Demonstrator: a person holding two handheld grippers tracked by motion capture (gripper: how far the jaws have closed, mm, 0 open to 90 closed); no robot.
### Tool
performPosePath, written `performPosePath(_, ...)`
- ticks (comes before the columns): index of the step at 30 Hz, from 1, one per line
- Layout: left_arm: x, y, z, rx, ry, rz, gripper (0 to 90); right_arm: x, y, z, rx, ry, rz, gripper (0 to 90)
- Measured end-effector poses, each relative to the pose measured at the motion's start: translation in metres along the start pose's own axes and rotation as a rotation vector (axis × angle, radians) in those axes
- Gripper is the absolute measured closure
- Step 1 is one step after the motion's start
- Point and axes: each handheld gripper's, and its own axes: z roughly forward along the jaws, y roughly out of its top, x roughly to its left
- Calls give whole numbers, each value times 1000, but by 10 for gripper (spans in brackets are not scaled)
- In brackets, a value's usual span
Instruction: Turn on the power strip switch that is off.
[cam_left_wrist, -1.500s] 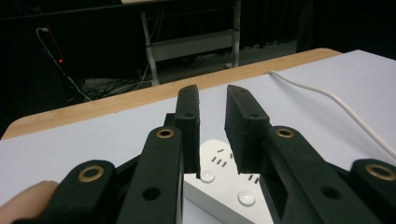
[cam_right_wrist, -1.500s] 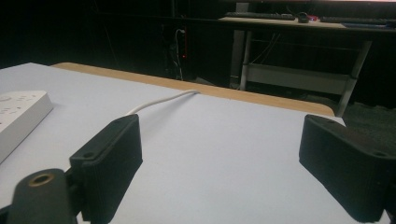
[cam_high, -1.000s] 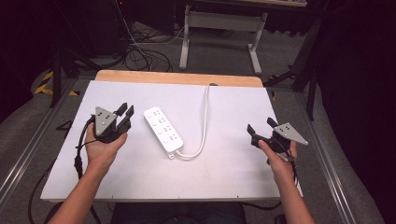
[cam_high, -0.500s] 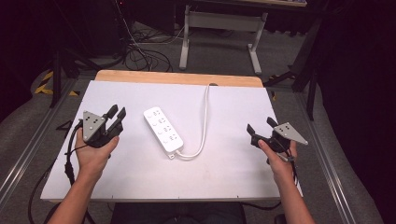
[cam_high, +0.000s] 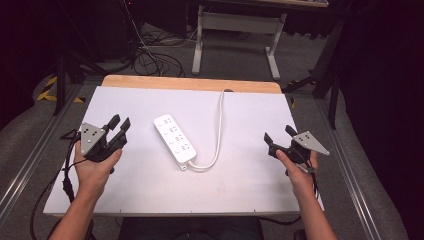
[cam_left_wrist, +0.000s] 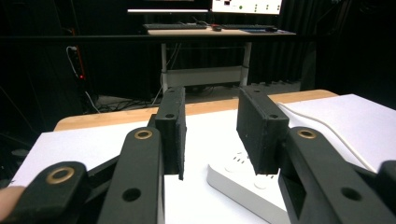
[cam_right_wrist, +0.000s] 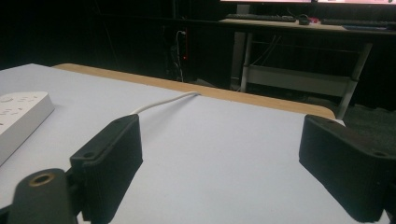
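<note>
A white power strip (cam_high: 175, 142) lies slanted in the middle of the white table top (cam_high: 250, 185), and its white cable (cam_high: 219, 125) loops off the far edge. My left gripper (cam_high: 120, 122) hovers to the left of the strip. Its jaws have just been opening and nothing is between them. The left gripper view looks through the left gripper (cam_left_wrist: 212, 121) onto the strip's near end (cam_left_wrist: 243, 182). My right gripper (cam_high: 278, 133) rests wide open near the right edge, holding nothing. In the right gripper view, the right gripper (cam_right_wrist: 223, 135) frames bare table, with the strip (cam_right_wrist: 18, 116) at far left.
A wooden strip (cam_high: 190, 82) runs along the table's far edge. Behind it stand a desk frame (cam_high: 235, 30) and floor cables (cam_high: 150, 55). Metal rails (cam_high: 30, 160) flank the table on both sides.
The left hand has drifted left, away from the power strip, and its jaws stand a little wider apart. The right hand and the strip have stayed put.
</note>
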Motion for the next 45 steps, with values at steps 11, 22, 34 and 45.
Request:
performPosePath(11,0,0,-2,-5,3,4,591,0,1,0,-3,0,-5,139)
performPosePath(22,-1,0,-5,0,-1,19,369,0,1,-2,-7,-1,-2,139)
performPosePath(34,6,0,-7,16,52,-38,10,-1,2,-2,-17,4,4,126)
performPosePath(45,7,-1,-5,25,42,-35,9,0,2,-2,-23,6,8,103)
